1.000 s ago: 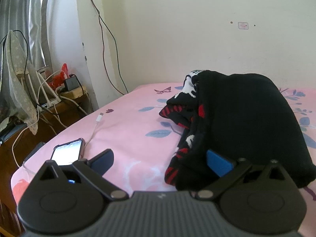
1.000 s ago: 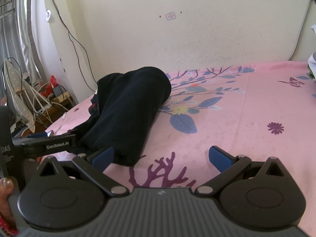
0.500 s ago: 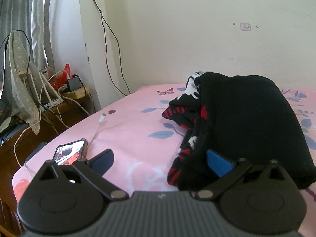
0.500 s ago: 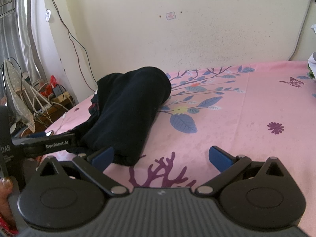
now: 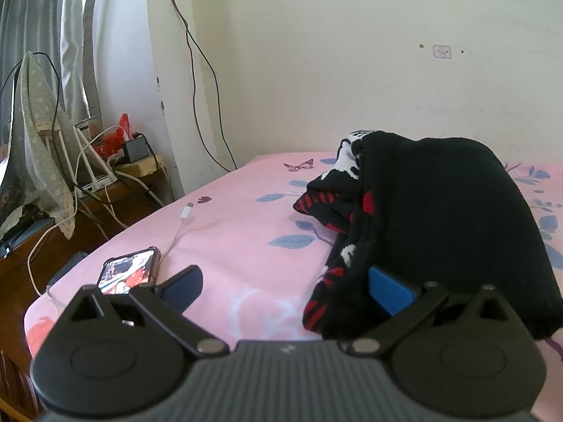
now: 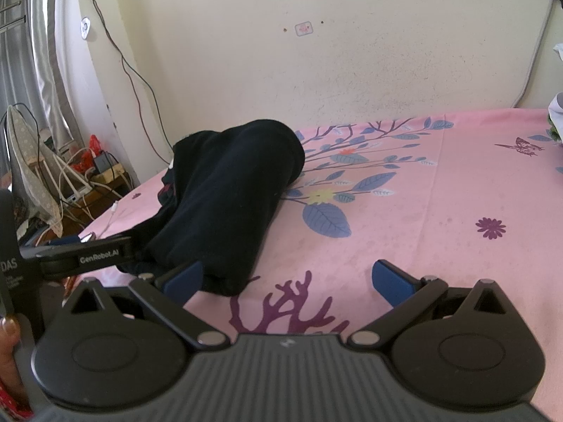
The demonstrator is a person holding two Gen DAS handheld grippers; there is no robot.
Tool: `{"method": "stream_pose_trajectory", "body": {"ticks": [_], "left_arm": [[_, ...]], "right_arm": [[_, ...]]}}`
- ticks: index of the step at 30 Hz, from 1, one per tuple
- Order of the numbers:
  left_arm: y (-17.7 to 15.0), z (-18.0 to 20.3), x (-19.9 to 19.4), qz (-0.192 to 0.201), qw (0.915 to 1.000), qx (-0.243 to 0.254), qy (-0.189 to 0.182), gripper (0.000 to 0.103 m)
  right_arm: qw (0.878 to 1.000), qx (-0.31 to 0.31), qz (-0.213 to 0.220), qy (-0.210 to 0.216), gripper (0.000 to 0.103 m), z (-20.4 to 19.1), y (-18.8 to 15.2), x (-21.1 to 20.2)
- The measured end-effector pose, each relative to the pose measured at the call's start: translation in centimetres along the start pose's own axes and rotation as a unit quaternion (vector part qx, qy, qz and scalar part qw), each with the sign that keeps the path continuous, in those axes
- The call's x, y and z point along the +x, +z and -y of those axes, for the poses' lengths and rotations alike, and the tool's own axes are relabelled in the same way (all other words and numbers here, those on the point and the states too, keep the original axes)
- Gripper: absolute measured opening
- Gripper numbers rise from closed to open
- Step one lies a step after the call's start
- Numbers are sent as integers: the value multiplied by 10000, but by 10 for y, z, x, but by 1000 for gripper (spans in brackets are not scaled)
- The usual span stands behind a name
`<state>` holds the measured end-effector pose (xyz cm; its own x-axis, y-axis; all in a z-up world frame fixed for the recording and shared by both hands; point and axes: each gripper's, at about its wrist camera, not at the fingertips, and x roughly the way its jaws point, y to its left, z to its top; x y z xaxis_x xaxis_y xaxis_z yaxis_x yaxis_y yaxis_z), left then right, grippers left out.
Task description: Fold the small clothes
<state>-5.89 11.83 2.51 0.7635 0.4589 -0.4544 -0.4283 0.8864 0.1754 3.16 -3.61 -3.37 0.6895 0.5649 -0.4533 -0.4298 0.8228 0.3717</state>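
A black garment (image 5: pixel 443 211) with a red and white patterned part (image 5: pixel 327 200) lies bunched on the pink flowered bed sheet (image 5: pixel 228 232). My left gripper (image 5: pixel 285 281) is open and empty; its right blue pad (image 5: pixel 390 290) touches the garment's near edge. In the right wrist view the same garment (image 6: pixel 228 204) lies to the left. My right gripper (image 6: pixel 288 279) is open and empty, its left pad (image 6: pixel 183 277) against the garment's near end. The left gripper's arm (image 6: pixel 88 255) shows beside it.
A phone (image 5: pixel 128 270) with a lit screen and a white charging cable (image 5: pixel 184 218) lie on the bed's left corner. A side table (image 5: pixel 116 183) with cables and a router stands left of the bed. The wall runs behind the bed.
The left gripper's view has shifted slightly; the garment and phone sit a bit further right in it. The right gripper has stayed still. Both stay open.
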Motion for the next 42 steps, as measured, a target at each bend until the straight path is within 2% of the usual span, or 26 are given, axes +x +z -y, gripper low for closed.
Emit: {"method": "stream_pose_trajectory", "body": {"ticks": [42], "left_arm": [[-1, 4, -1, 5, 9999, 164, 19, 103]], "right_arm": [[10000, 2, -2, -2, 97, 0, 0, -1]]}}
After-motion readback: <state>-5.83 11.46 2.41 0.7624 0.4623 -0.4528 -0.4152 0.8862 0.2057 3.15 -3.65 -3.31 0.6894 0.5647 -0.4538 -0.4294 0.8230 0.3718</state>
